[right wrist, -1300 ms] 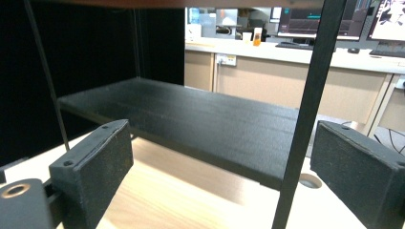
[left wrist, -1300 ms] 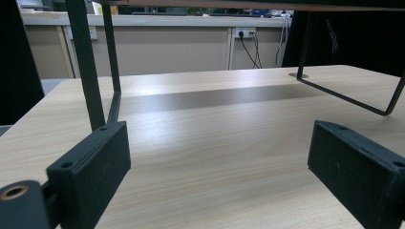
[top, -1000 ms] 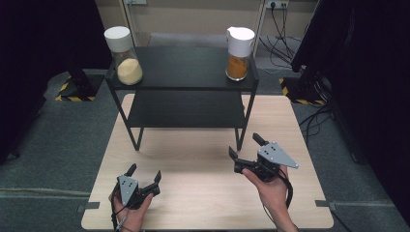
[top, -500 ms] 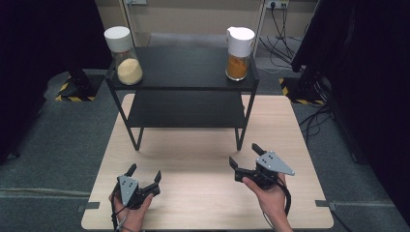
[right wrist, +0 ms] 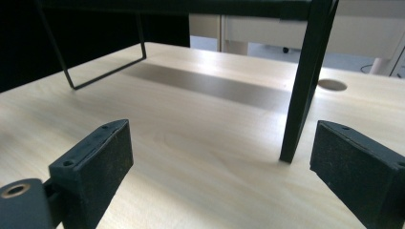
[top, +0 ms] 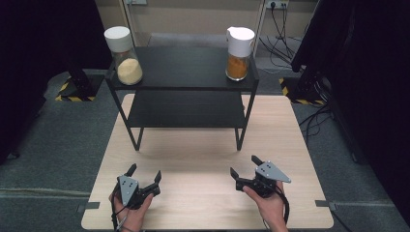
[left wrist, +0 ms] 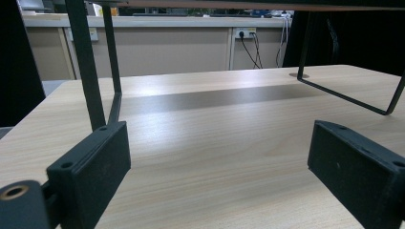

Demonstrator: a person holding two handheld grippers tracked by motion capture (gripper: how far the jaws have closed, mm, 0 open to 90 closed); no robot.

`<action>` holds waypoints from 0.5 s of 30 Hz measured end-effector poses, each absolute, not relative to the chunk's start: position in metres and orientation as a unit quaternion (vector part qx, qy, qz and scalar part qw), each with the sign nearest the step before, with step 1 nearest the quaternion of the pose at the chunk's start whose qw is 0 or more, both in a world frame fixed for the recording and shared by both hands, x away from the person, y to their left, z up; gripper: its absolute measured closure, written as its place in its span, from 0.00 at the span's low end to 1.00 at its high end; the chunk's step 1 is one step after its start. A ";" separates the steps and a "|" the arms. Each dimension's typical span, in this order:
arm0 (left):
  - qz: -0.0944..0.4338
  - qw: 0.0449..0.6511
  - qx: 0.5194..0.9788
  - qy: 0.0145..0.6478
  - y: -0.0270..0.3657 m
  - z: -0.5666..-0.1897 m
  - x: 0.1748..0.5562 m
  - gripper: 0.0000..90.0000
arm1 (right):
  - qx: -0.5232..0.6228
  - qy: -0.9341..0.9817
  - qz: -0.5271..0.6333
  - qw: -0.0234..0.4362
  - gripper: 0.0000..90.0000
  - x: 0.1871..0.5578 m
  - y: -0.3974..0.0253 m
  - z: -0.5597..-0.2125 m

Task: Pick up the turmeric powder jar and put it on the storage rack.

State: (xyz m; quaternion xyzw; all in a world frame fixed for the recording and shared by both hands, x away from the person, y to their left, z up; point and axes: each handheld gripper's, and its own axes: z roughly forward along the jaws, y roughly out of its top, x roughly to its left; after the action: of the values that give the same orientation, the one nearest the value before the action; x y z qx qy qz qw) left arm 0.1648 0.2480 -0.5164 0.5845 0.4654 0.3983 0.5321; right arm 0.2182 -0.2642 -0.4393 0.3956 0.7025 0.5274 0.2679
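Two clear jars with white lids stand on top of a black two-level shelf (top: 183,65): one with pale grains (top: 124,56) at its left end, one with orange powder (top: 239,53) at its right end. My left gripper (top: 144,172) rests open near the front left of the wooden table (top: 193,159), nothing between its fingers (left wrist: 93,171). My right gripper (top: 244,166) sits open at the front right, low over the table, with its fingers (right wrist: 95,164) empty. Ahead of the right gripper stands a black leg of the shelf (right wrist: 305,81).
Black shelf legs (left wrist: 93,62) rise just ahead of the left gripper. A round cable hole (right wrist: 331,85) sits in the tabletop beyond the right leg. Dark stands and cables (top: 314,72) lie on the floor to the right of the table.
My right gripper has come down and back toward the front edge of the table, staying open. The left gripper has not moved.
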 end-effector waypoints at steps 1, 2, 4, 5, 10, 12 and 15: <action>0.399 0.532 0.585 0.465 0.248 -0.516 0.165 0.08 | 0.396 0.704 0.525 0.267 0.08 0.218 -0.264 -0.441; 0.399 0.532 0.585 0.465 0.248 -0.517 0.165 0.08 | 0.398 0.705 0.523 0.266 0.08 0.218 -0.264 -0.444; 0.399 0.532 0.584 0.465 0.248 -0.517 0.164 0.08 | 0.400 0.707 0.521 0.264 0.08 0.217 -0.264 -0.448; 0.399 0.532 0.584 0.464 0.248 -0.517 0.164 0.08 | 0.401 0.708 0.519 0.262 0.08 0.217 -0.264 -0.452; 0.399 0.532 0.584 0.465 0.248 -0.517 0.165 0.08 | 0.409 0.710 0.513 0.257 0.08 0.216 -0.265 -0.466; 0.399 0.532 0.584 0.465 0.248 -0.517 0.165 0.08 | 0.411 0.708 0.513 0.256 0.08 0.215 -0.266 -0.471; 0.399 0.532 0.584 0.465 0.248 -0.517 0.165 0.08 | 0.411 0.708 0.514 0.255 0.08 0.214 -0.267 -0.475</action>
State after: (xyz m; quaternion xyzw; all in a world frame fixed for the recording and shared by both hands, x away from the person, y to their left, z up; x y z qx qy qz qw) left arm 0.1645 0.2480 -0.5167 0.5842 0.4649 0.3990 0.5323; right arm 0.2144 -0.2667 -0.4751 0.4115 0.7083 0.5140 0.2547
